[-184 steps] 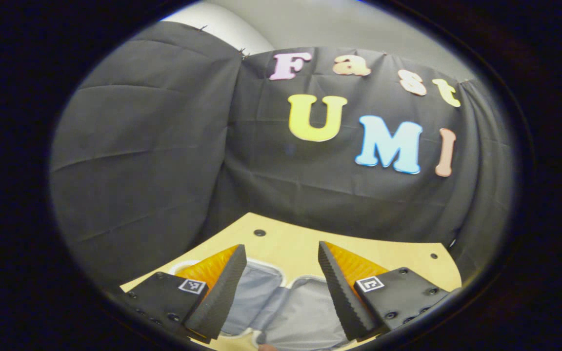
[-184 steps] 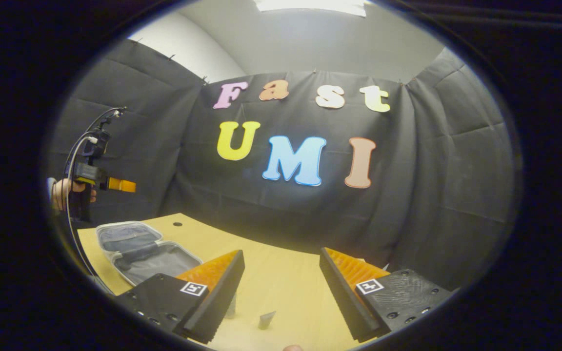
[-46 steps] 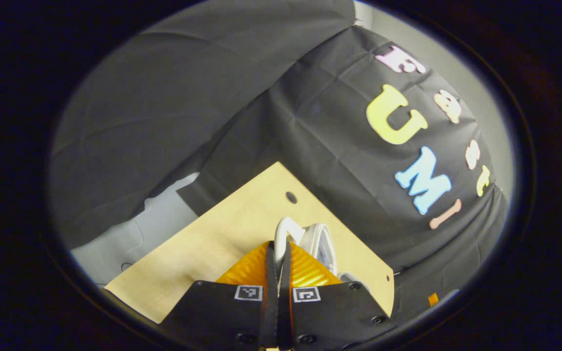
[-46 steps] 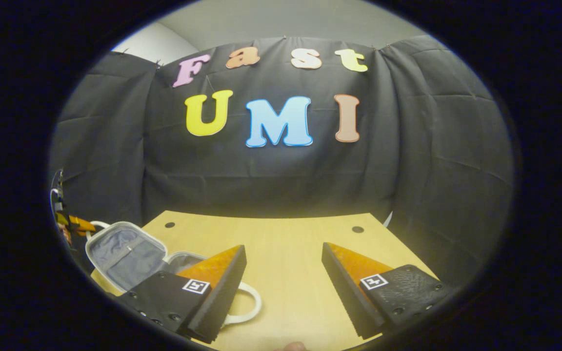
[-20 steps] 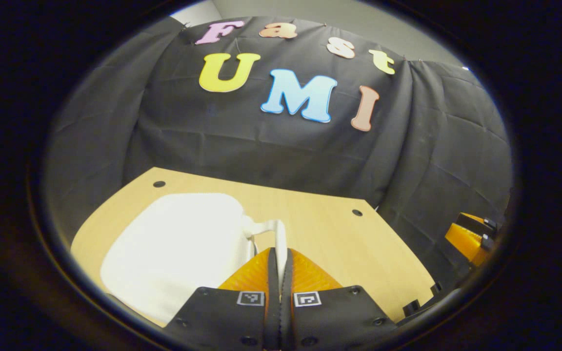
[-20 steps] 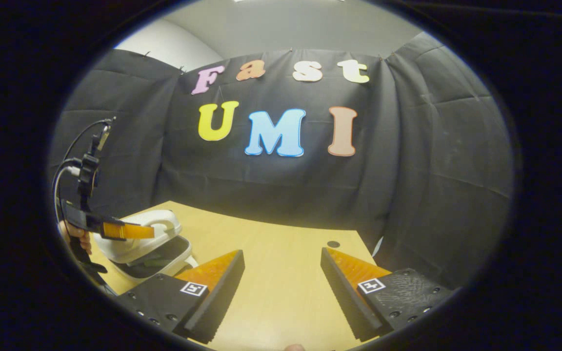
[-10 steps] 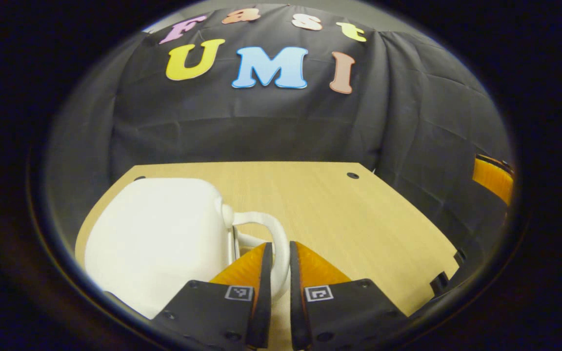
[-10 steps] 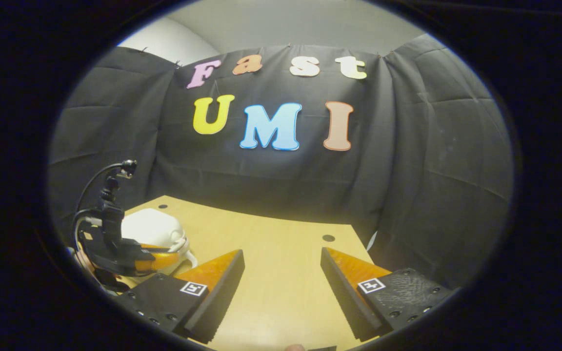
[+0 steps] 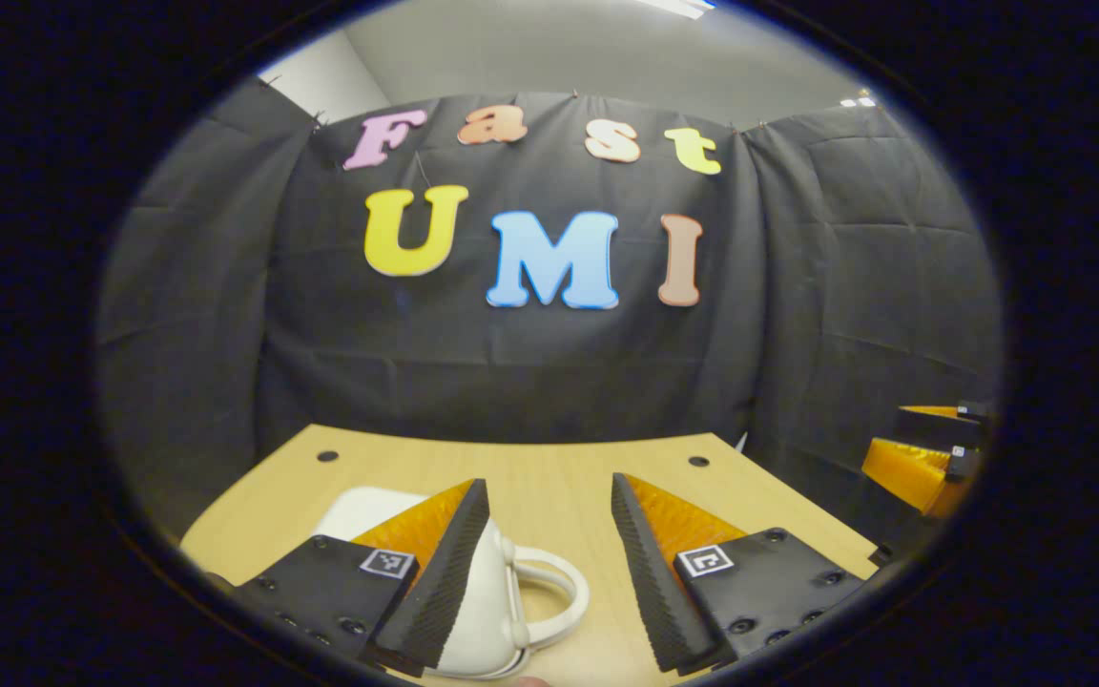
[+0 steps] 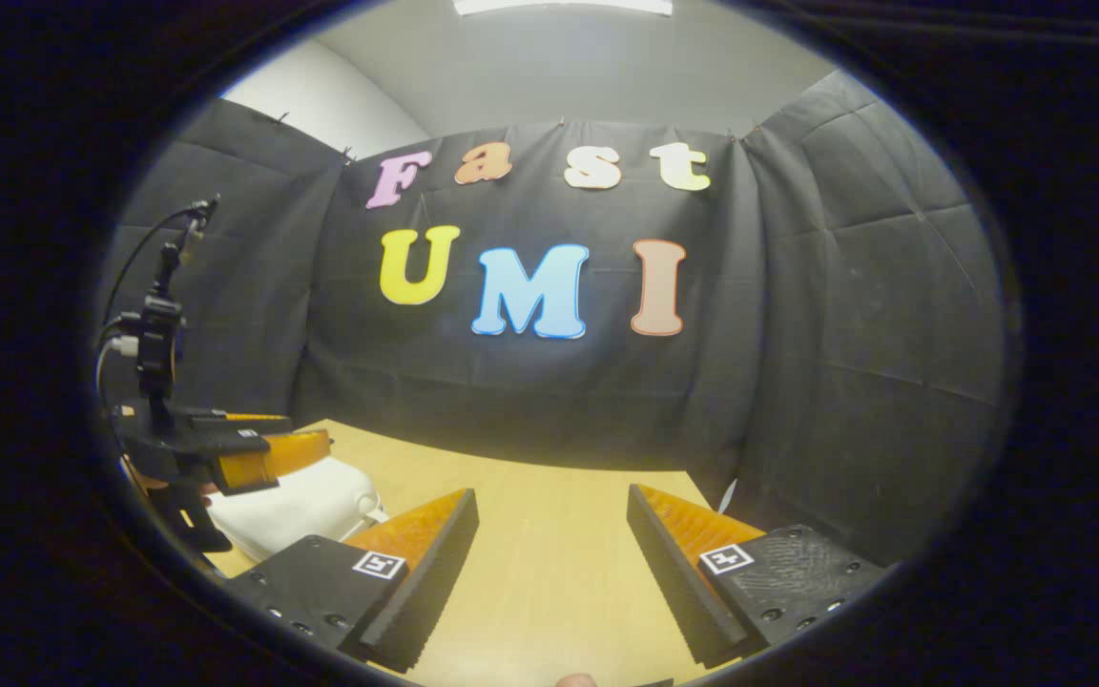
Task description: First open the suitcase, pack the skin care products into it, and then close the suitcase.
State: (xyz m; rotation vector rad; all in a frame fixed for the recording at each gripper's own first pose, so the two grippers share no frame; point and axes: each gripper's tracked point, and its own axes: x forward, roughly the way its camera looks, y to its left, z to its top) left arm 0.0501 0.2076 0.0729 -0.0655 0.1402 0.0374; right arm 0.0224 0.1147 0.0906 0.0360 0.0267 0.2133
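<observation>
1. Left gripper (image 9: 543, 572): fingers spread wide, holding nothing, above the closed white suitcase (image 9: 478, 611) and its handle (image 9: 554, 596).
2. Right gripper (image 10: 549, 572): wide apart, empty, over the bare wooden table (image 10: 549, 544).
3. Right gripper view: suitcase lies at the table's left end.

- In the left gripper view, the white suitcase (image 9: 483, 611) is half covered by one finger (image 9: 435, 582) of the left gripper (image 9: 545, 572), and its near end is cut off at the bottom edge.
- Its seam is hidden, so whether the shell is fully shut cannot be told.
- The right gripper (image 9: 926, 453) is clipped at that view's right edge.
- In the right gripper view, the hand holding the left gripper (image 10: 268, 448) is hidden, perhaps behind its dark body.
</observation>
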